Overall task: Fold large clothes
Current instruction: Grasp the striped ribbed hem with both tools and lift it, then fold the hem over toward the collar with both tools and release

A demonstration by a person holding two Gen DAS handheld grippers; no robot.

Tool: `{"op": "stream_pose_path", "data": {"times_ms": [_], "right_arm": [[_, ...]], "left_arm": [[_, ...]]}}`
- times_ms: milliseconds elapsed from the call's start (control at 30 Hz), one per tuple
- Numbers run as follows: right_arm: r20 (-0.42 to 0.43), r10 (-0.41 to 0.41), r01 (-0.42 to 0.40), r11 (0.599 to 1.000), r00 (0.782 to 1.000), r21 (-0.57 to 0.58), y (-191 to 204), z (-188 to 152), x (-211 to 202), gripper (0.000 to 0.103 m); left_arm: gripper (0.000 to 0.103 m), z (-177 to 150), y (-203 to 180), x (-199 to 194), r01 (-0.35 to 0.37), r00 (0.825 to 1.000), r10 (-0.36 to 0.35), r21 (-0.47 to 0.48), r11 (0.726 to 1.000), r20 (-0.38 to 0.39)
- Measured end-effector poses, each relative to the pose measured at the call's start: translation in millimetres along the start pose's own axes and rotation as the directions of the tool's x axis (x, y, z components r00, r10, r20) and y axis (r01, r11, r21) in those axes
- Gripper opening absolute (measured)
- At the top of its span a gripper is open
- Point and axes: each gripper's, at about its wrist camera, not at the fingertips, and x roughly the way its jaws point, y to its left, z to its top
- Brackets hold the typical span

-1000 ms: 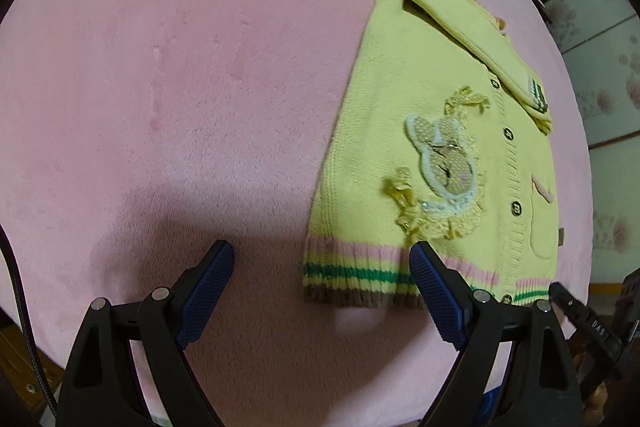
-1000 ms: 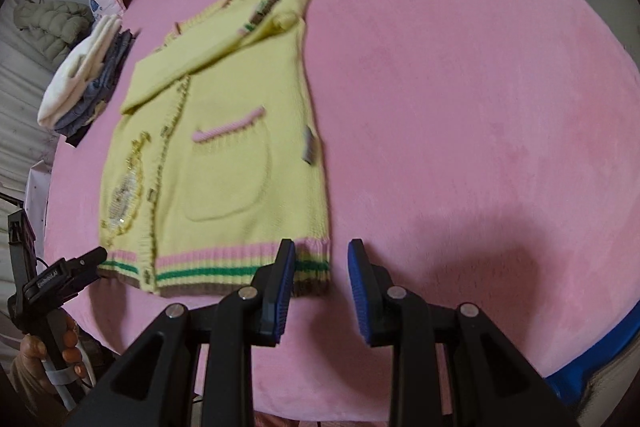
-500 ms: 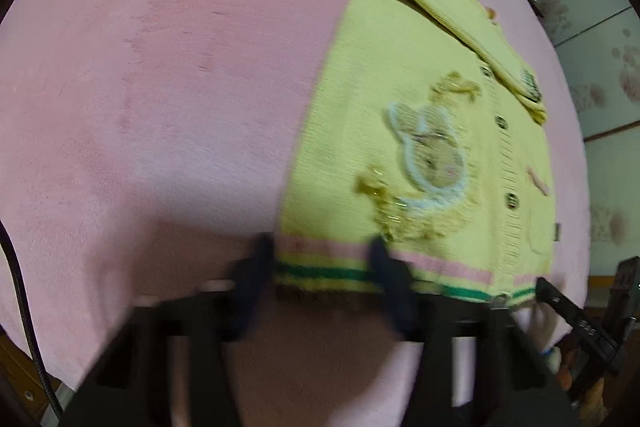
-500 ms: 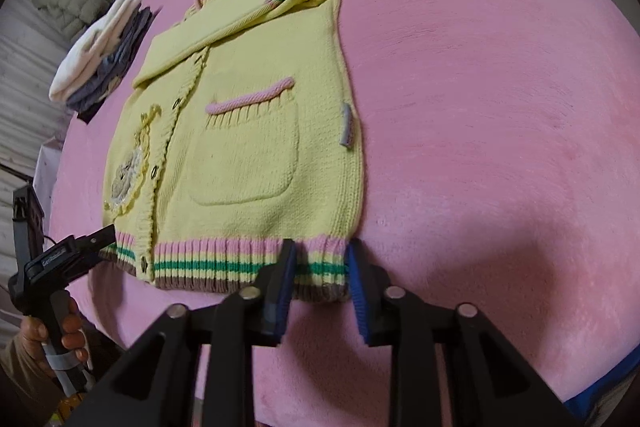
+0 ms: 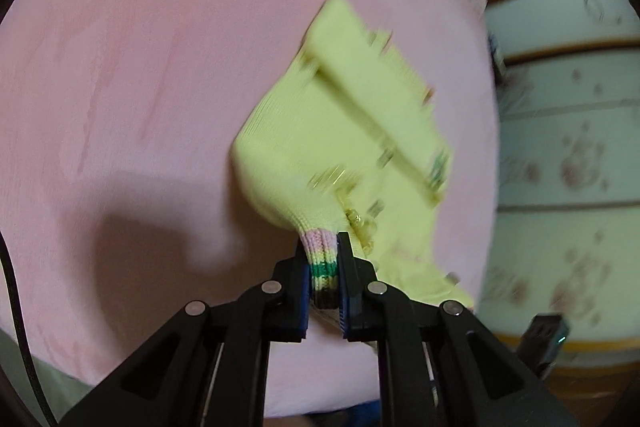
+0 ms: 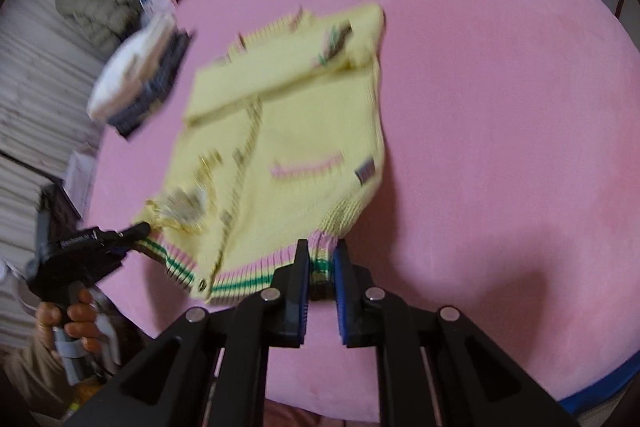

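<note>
Lighting: soft, even indoor light, moderately bright, no glare. Shadows: my left claw [image 5: 323,269] casts a broad dull shadow on the pink bed cover [image 5: 120,87] toward 9 o'clock; my right claw [image 6: 322,281] casts one toward 3 o'clock. Blur: yellow cardigan [image 5: 340,131] heavily motion-smeared in the left view, moderately in the right; both claws sharp. Distortion: strong fisheye bowing, dark vignette at every rim. Background wall at 3 o'clock is soft.

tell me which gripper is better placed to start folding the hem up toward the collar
Neither alone. The left gripper and right gripper are each shut on a bottom corner of the cardigan, hem lifted off the blanket, so both should likely move together.
</note>
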Motion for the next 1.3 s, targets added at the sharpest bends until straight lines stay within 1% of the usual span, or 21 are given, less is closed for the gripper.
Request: {"op": "stream_pose_path", "data": {"times_ms": [67, 200, 300, 367, 400, 433, 467, 500, 567, 633, 733, 800, 867, 1000, 1067, 1100, 1133, 1167, 1233, 1267, 1300], "right_arm": [[0.035, 0.027, -0.027, 1.0, 0.999, 0.004, 3.9, 25.5, -6.3, 0.01], [0.111, 0.079, -0.084, 0.996, 0.991, 0.041, 3.4, 93.9, -3.5, 0.01], [0.13, 0.09, -0.1, 0.992, 0.987, 0.075, -3.9, 143.5, 15.3, 0.01], [0.138, 0.073, -0.084, 0.993, 0.988, 0.08, -7.8, 170.3, 32.1, 0.011], [0.127, 0.063, -0.075, 0.994, 0.99, 0.085, -10.9, 183.8, 44.5, 0.015], [0.109, 0.053, -0.063, 0.993, 0.993, 0.095, -14.7, 194.8, 58.0, 0.016], [0.094, 0.027, -0.038, 0.993, 0.995, 0.111, -21.0, 204.7, 71.0, 0.019], [0.08, -0.001, -0.009, 0.993, 0.997, 0.122, -28.5, 211.7, 82.5, 0.024], [0.085, -0.04, 0.03, 0.992, 0.996, 0.121, -36.8, 217.9, 92.2, 0.024], [0.098, -0.048, 0.036, 0.992, 0.994, 0.118, -43.9, 218.3, 92.3, 0.024], [0.091, -0.056, 0.049, 0.996, 0.994, 0.08, -49.2, 210.8, 92.5, 0.024], [0.053, -0.066, 0.065, 0.997, 0.996, 0.031, -50.4, 203.5, 96.3, 0.024], [0.029, -0.077, 0.078, 0.997, 0.997, -0.013, -49.4, 200.2, 100.1, 0.024], [0.002, -0.087, 0.087, 0.993, 0.996, -0.075, -42.0, 202.2, 113.1, 0.024], [0.007, -0.086, 0.086, 0.993, 0.996, -0.081, -37.7, 208.4, 120.5, 0.024], [0.012, -0.091, 0.091, 0.992, 0.996, -0.083, -35.2, 213.1, 126.6, 0.024], [0.013, -0.095, 0.095, 0.992, 0.995, -0.087, -34.4, 216.6, 133.1, 0.024], [0.013, -0.104, 0.105, 0.99, 0.994, -0.093, -31.7, 220.0, 140.2, 0.024], [0.018, -0.136, 0.137, 0.985, 0.991, -0.103, -26.6, 222.7, 149.1, 0.024], [0.021, -0.151, 0.152, 0.982, 0.988, -0.114, -23.7, 223.6, 153.4, 0.024], [0.015, -0.174, 0.174, 0.975, 0.985, -0.138, -18.9, 223.5, 156.8, 0.017]], "left_arm": [[0.009, 23.3, -15.0, -3.3, 0.041, 0.998, -0.04, -0.031, 0.999, 0.044], [0.009, 74.2, -42.6, 7.3, 0.081, 0.99, -0.073, -0.064, 0.995, 0.118], [0.009, 112.0, -59.5, 23.6, 0.07, 0.985, -0.06, -0.056, 0.996, 0.163], [0.009, 138.3, -67.5, 45.9, 0.051, 0.986, -0.042, -0.053, 0.997, 0.163], [0.01, 149.6, -67.7, 58.4, 0.029, 0.988, -0.021, -0.049, 0.998, 0.155], [0.019, 158.7, -67.4, 70.9, -0.003, 0.99, 0.01, -0.046, 0.999, 0.144], [0.024, 165.4, -66.8, 84.8, -0.043, 0.991, 0.049, -0.047, 0.998, 0.126], [0.041, 171.5, -64.2, 95.5, -0.077, 0.99, 0.083, -0.057, 0.995, 0.112], [0.057, 177.5, -56.8, 107.5, -0.114, 0.988, 0.121, -0.087, 0.99, 0.092], [0.057, 178.9, -52.2, 107.7, -0.11, 0.987, 0.12, -0.102, 0.989, 0.103], [0.057, 175.8, -52.1, 106.3, -0.12, 0.984, 0.126, -0.056, 0.991, 0.127], [0.057, 176.2, -55.6, 107.6, -0.144, 0.981, 0.143, 0.004, 0.99, 0.129], [0.057, 175.1, -61.4, 109.5, -0.186, 0.976, 0.176, 0.069, 0.98, 0.129], [0.057, 182.1, -77.3, 125.6, -0.272, 0.958, 0.245, 0.209, 0.939, 0.146], [0.057, 192.9, -86.3, 135.1, -0.286, 0.955, 0.255, 0.25, 0.925, 0.15], [0.051, 195.8, -87.7, 140.6, -0.284, 0.956, 0.254, 0.263, 0.922, 0.143], [0.034, 199.7, -86.2, 146.3, -0.277, 0.96, 0.25, 0.274, 0.921, 0.128], [0.027, 203.1, -87.3, 152.6, -0.272, 0.962, 0.252, 0.289, 0.918, 0.107], [0.018, 208.2, -91.1, 161.8, -0.295, 0.956, 0.28, 0.307, 0.905, 0.093], [0.017, 209.0, -88.4, 162.0, -0.289, 0.957, 0.277, 0.303, 0.908, 0.082], [0.014, 210.9, -89.3, 162.8, -0.284, 0.959, 0.275, 0.294, 0.913, 0.072]]}}
